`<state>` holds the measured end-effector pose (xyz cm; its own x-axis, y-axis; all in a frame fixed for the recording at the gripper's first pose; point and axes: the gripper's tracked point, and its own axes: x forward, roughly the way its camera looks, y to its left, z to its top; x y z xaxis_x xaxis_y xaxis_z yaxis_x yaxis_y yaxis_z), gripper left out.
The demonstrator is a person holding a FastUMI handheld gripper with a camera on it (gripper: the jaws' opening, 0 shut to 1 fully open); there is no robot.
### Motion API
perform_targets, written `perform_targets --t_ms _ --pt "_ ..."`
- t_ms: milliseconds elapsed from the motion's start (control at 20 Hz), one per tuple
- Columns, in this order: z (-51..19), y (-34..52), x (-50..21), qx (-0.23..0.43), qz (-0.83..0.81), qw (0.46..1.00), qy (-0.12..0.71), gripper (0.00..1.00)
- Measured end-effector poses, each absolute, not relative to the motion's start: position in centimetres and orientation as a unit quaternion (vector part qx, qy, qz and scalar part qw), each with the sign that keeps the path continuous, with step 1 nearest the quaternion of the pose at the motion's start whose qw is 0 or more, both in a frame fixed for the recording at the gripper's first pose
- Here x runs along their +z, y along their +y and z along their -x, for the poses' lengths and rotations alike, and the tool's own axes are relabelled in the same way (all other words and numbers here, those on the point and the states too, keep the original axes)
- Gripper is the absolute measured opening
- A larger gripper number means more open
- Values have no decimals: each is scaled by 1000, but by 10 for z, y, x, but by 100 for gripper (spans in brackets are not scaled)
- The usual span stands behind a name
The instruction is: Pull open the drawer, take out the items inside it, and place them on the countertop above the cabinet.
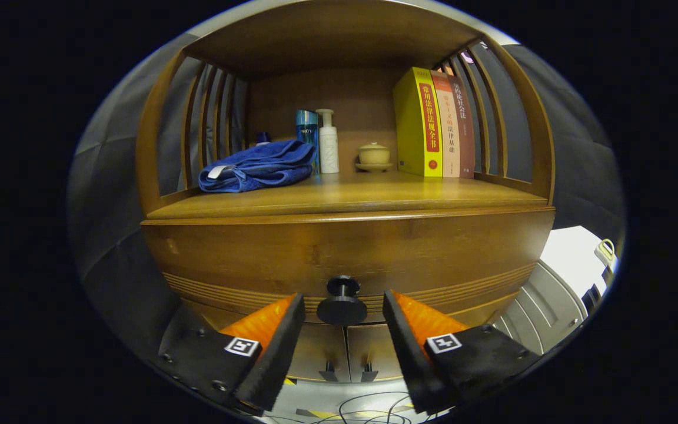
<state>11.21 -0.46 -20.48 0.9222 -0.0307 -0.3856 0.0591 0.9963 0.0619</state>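
Note:
A wooden cabinet has one wide drawer (256,253) that is closed, with a round dark knob (342,300) at its middle. My gripper (344,306) is open, and the knob sits between the two fingertips without either touching it. Above the drawer lies the wooden countertop (362,194). Nothing inside the drawer can be seen.
On the countertop rest a folded blue towel (259,166), a blue bottle (307,131), a white pump bottle (328,144), a small lidded cup on a saucer (374,155) and three upright books (433,123). Slatted wooden sides flank it. Two small doors (348,353) sit below the drawer; cables lie on the floor.

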Motion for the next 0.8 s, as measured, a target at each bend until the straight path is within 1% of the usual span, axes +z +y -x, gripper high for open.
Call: perform_targets --t_ms 150,500,800 --pt "-117 -3 -208 -25 -48 979 196 61" --pt "-114 -1 -208 -22 -53 979 197 47" --pt "-81 1 -205 -29 -60 976 208 47"
